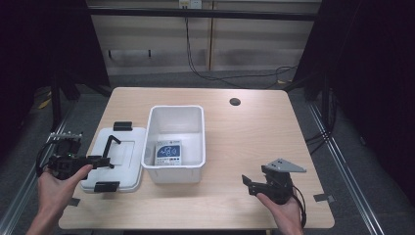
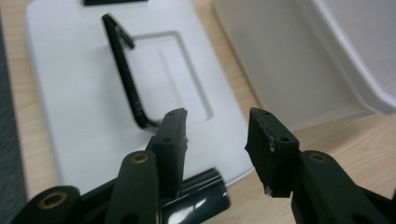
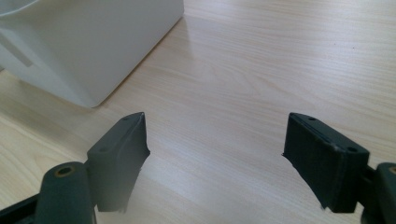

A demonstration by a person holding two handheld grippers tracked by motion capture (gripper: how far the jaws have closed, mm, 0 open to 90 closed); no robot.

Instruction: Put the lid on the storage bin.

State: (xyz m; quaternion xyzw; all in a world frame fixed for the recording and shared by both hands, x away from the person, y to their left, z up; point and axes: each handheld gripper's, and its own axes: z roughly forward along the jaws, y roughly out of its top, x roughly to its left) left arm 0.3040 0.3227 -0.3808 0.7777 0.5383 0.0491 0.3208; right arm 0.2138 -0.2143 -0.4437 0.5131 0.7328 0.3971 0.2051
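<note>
A white bin stands mid-table with a blue-and-white box lying inside. Its white lid lies flat to its left, with the black handle tipped up. My left gripper hovers over the lid's near part, pointing toward the bin. In the left gripper view its jaws stand partly apart with nothing between them; the handle runs just left of the left jaw, and the bin wall rises on the right. My right gripper is open over bare table near the bin's front right corner, jaws wide.
Black clips sit at the lid's far end and near end; the near clip shows glossy under my left jaw. A round cable hole is at the table's back. Bare wood spreads right of the bin.
</note>
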